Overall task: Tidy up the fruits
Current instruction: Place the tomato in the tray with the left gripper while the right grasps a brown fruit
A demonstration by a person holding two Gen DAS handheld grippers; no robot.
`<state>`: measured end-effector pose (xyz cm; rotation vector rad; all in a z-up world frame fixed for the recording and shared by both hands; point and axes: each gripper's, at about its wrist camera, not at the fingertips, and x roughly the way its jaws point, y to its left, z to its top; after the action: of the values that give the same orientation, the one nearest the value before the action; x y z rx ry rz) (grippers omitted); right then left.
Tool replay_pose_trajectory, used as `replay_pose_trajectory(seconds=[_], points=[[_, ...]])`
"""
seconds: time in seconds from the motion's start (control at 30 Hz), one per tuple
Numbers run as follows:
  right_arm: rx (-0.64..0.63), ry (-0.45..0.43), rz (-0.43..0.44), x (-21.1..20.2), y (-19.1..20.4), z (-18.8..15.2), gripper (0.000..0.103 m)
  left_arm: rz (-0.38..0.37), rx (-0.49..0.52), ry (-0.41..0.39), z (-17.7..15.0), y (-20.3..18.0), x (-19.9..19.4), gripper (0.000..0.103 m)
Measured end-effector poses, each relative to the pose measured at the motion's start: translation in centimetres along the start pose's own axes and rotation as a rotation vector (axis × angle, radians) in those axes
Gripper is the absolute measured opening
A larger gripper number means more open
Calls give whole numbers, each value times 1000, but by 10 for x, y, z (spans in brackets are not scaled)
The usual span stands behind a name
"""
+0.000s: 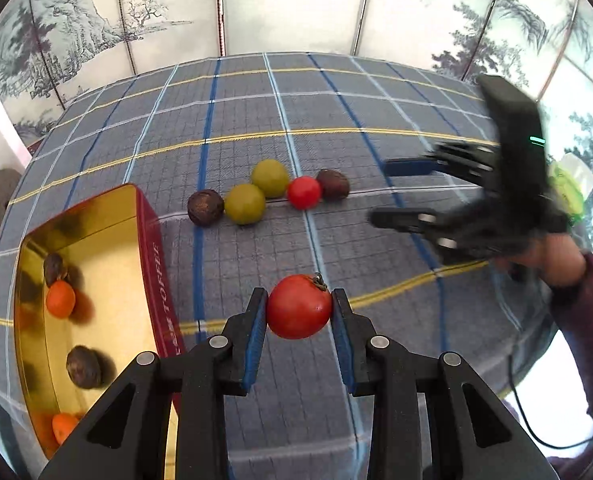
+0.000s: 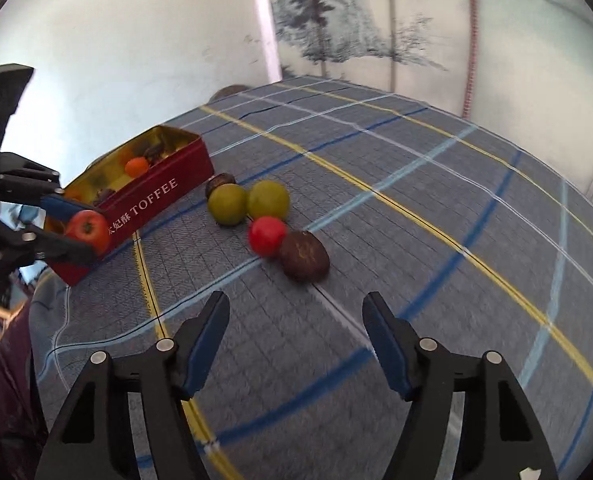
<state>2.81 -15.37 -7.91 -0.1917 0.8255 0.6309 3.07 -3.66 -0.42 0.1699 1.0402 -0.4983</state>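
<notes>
My left gripper (image 1: 299, 300) is shut on a red tomato (image 1: 299, 307), held above the cloth just right of the red and gold toffee tin (image 1: 152, 256). The right wrist view shows the same tomato (image 2: 87, 229) beside the tin (image 2: 152, 204). The tin holds two orange fruits (image 1: 60, 299) and two dark brown ones (image 1: 83, 366). On the cloth lie two green fruits (image 1: 244, 204), a small red tomato (image 1: 304, 192) and two brown fruits (image 1: 332, 185). My right gripper (image 2: 296, 312) is open and empty, a little short of the brown fruit (image 2: 304, 256).
A checked blue-grey cloth (image 1: 336, 120) covers the table. Painted screen panels (image 1: 96, 20) stand behind it and a white wall (image 2: 136, 40) to the left. A cable (image 1: 536, 420) hangs off the right edge.
</notes>
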Motion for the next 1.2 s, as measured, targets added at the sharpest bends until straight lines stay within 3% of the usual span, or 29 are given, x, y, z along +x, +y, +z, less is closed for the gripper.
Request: replay_pose_trajectory(seconds=[0.3, 0.37, 0.4, 0.63, 0.9, 1.2], points=[[-160, 73, 30, 47, -7, 21, 54, -20, -14, -34, -2, -3, -24, 33], [-174, 91, 36, 54, -7, 24, 45, -23, -17, -42, -2, -2, -27, 33], [-174, 88, 43, 54, -7, 24, 33, -21, -20, -45, -2, -1, -28, 33], [-11, 27, 4, 16, -5, 3, 31, -23, -72, -68, -13, 7, -35, 33], [209, -7, -146, -27, -15, -48, 31, 5, -126, -100, -32, 21, -52, 33], [261, -9, -200, -33, -23, -57, 31, 108, -199, -122, -64, 66, -73, 33]])
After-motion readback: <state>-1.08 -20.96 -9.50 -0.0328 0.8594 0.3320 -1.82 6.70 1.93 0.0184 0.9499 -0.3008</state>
